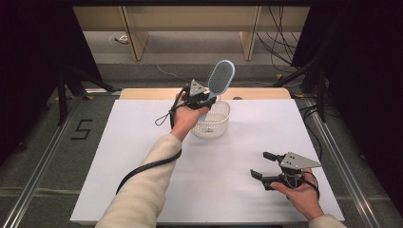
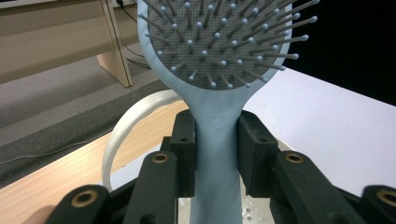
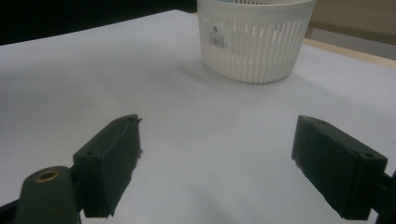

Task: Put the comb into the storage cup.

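Seen from above: a white table top (image 1: 142,156), with a person's two forearms reaching in from the near edge, each hand carrying a black two-jaw gripper.

Left gripper (image 1: 205,101): raised over the far middle of the table, clamped on the handle of a light blue hairbrush (image 1: 220,80). Brush upright, leaning slightly to the right, oval head at the top with the grey bristle pad facing the camera. Lower end of the handle hanging above, or just inside, the mouth of a small round white slatted plastic basket (image 1: 216,128); impossible to tell whether it touches. In the left gripper view, both black pads (image 2: 184,154) pressed flat against either side of the hairbrush (image 2: 217,140) neck, just below the head, with the curved basket rim (image 2: 116,135) behind.

Right gripper (image 1: 263,165): low over the near right of the table, well apart from the basket, jaws spread wide, nothing between them. In the right gripper view, bare white table between the two pads (image 3: 112,158), with the basket (image 3: 254,44) standing farther off, a barcode label on its wall.
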Demonstrator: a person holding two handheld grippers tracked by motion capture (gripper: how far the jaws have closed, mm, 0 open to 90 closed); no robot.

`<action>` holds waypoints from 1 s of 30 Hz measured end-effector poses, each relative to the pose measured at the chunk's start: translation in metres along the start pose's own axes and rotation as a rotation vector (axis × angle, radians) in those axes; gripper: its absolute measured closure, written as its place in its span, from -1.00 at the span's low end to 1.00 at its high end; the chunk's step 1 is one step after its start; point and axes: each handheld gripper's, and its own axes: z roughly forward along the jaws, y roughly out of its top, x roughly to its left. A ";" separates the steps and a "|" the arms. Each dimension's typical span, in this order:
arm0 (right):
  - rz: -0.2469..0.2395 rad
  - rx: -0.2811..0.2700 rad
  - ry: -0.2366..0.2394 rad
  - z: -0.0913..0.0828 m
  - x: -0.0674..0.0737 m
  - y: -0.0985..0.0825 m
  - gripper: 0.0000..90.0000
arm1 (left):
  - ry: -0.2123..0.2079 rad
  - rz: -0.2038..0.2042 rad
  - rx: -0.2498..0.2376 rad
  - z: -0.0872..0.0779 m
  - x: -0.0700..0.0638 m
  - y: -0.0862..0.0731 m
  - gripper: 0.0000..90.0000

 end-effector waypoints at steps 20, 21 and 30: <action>0.002 -0.001 0.001 0.000 0.000 0.000 -0.63 | -0.007 0.007 0.006 0.003 -0.001 -0.004 0.55; 0.002 -0.001 0.001 0.000 0.000 0.000 -0.63 | -0.007 0.009 0.007 0.003 -0.001 -0.004 0.55; 0.002 -0.002 0.001 0.000 0.000 0.000 -0.63 | -0.014 0.011 0.010 0.005 -0.003 -0.006 0.55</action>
